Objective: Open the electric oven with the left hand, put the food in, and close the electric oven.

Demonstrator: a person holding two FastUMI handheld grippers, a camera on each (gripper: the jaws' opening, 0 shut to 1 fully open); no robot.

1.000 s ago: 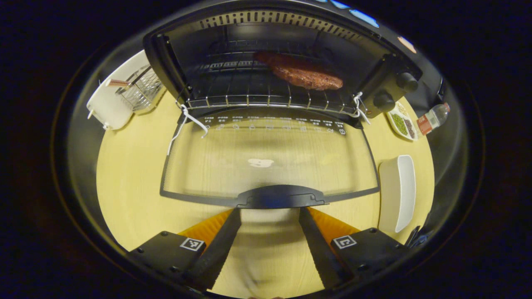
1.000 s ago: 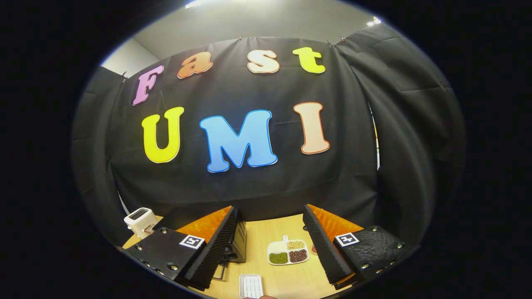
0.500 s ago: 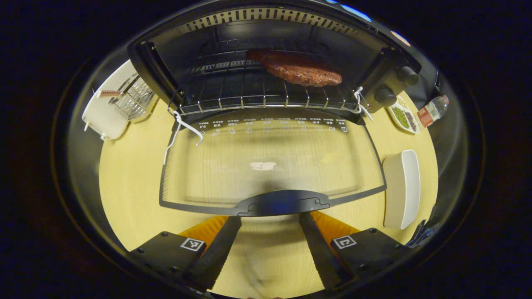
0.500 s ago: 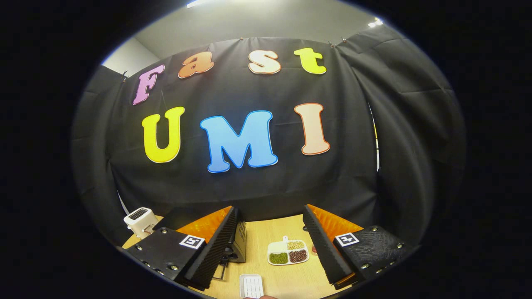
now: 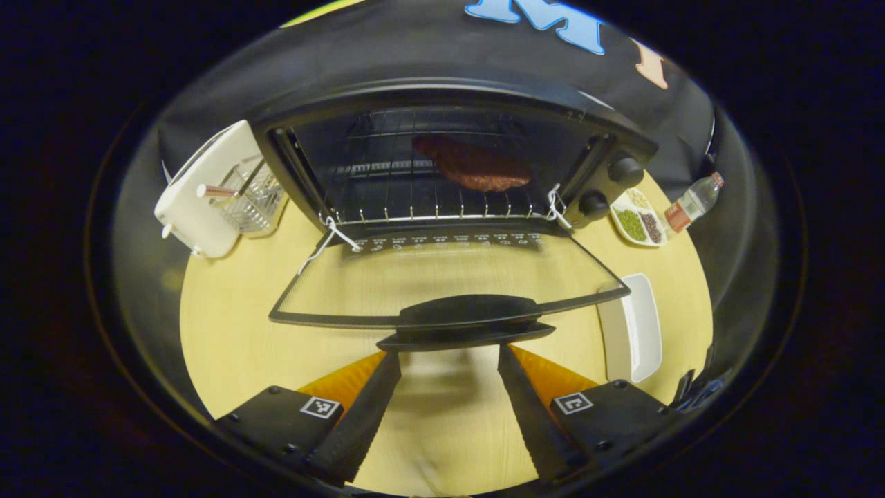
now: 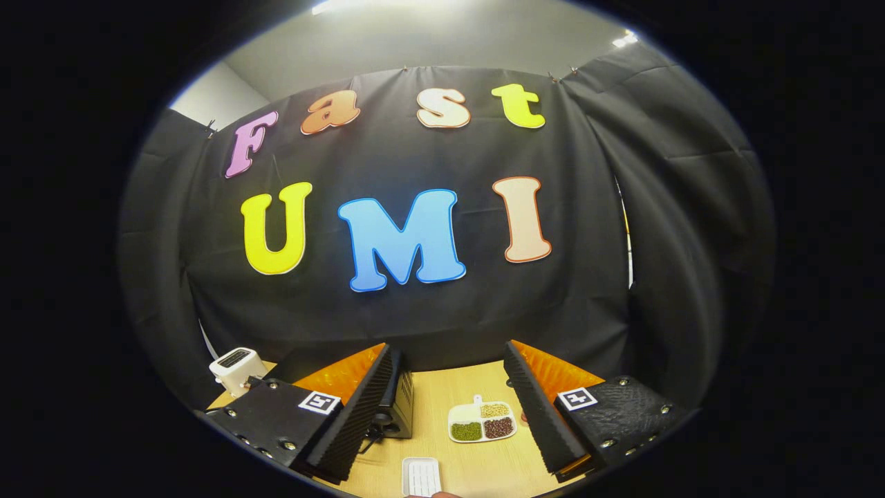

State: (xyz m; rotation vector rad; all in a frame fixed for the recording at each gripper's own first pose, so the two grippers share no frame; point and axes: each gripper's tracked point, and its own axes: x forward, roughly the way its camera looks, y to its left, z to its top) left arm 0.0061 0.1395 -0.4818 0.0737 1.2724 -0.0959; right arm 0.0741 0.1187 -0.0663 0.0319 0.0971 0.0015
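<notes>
In the left gripper view, the black electric oven (image 5: 449, 131) gapes, its glass door (image 5: 442, 280) lowered; a brown meat patty (image 5: 473, 168) sits on its rack. The left gripper (image 5: 448, 360), parted and empty, hovers just before the door handle (image 5: 467, 310).

In the right gripper view, the right gripper (image 6: 453, 377) is spread, empty, with a white divided dish of beans (image 6: 482, 422) beside the oven.

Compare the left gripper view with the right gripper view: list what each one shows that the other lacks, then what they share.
Left gripper view: the left gripper, jaws apart near the lowered door's handle, the meat on the oven rack, and a bottle.

Right gripper view: the right gripper, jaws apart, holding nothing, with the booth ceiling above.

Shared: the oven, white toaster, divided bean dish, white tray and table.
</notes>
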